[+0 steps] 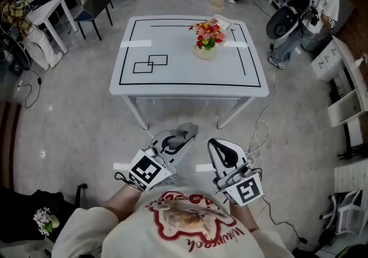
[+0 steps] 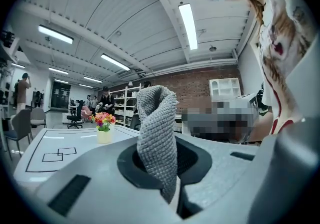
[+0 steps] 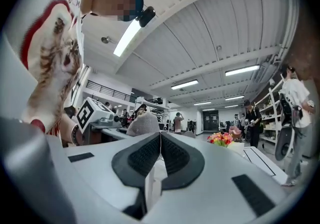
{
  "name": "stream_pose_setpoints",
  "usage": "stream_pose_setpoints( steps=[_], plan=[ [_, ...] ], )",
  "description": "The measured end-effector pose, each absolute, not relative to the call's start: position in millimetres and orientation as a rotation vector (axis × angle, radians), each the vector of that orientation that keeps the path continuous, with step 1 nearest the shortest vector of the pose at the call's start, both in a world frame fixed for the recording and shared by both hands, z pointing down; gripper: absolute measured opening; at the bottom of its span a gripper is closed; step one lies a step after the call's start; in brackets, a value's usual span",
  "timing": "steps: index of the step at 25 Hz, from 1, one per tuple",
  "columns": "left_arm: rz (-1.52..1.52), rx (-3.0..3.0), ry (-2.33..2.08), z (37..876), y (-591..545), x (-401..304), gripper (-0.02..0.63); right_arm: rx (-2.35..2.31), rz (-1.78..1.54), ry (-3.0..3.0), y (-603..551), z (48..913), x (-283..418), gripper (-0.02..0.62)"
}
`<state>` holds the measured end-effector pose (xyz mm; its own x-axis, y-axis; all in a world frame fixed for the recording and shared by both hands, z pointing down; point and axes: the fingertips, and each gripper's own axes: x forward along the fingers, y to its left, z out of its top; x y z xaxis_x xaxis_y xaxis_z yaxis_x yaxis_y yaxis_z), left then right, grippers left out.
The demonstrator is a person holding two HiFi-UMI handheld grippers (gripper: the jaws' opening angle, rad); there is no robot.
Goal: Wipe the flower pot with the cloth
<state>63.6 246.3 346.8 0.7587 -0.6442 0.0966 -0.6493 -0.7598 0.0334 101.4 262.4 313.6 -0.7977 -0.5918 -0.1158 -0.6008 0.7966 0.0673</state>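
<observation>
Left gripper (image 1: 180, 138) fingers (image 2: 194, 160) are narrow, pinched on a grey knitted cloth (image 2: 157, 133). The cloth stands up btwn the dark pads in a folded hump, its top curled over & sticking out past the tips. Right gripper (image 3: 160, 137) fingers (image 3: 176, 157) are pressed together, pads meeting, nothing btwn them. Both grippers sit side by side, near, just in front of the person's chest. Each has its white marker cube (image 1: 145, 172) on the body side. They hang over the grey polished floor (image 1: 75, 130), well short of the worktop. The white rectangular worktop (image 1: 190, 73) w/ black line markings is farther out, approx centre of the scene. The cream flower pot (image 1: 205, 52) w/ red, orange & yellow blooms stands upright on the worktop's far right part, inside the black outline, well apart from both grippers & the cloth. Dark chairs (image 1: 95, 7) are beyond, far left.
</observation>
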Motion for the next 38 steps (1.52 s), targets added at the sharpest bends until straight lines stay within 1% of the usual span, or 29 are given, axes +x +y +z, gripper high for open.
stream_pose_setpoints(
  steps=[4, 10, 16, 22, 27, 32, 38],
  plan=[
    [0.128, 2.876, -1.121, 343.0, 289.8, 82.8, 0.021, -0.952, 0.177, 2.912, 304.8, 315.0, 128.3, 0.003],
    [0.015, 2.909, -1.194, 330.7, 378.4, 143.8, 0.021, -0.927, 0.178, 2.932, 397.7, 316.6, 183.0, 0.003],
    [0.075, 2.811, -1.169, 346.5, 465.8, 179.2, 0.021, -0.929, 0.101, 2.948, 468.1, 320.9, 207.4, 0.003],
    [0.111, 2.812, -1.196, 343.9, 498.7, 167.8, 0.021, -0.865, 0.118, 2.952, 500.0, 310.5, 190.3, 0.003],
    [0.084, 2.804, -1.185, 331.1, 502.2, 145.0, 0.021, -0.873, 0.098, 2.939, 510.7, 298.3, 169.0, 0.003],
    [0.119, 2.799, -1.219, 334.0, 507.1, 114.8, 0.021, -0.871, 0.118, 2.945, 507.2, 299.9, 148.3, -0.002],
    [0.098, 2.800, -1.223, 332.9, 508.7, 102.6, 0.021, -0.865, 0.142, 2.968, 511.1, 301.3, 131.2, -0.002]
  ],
)
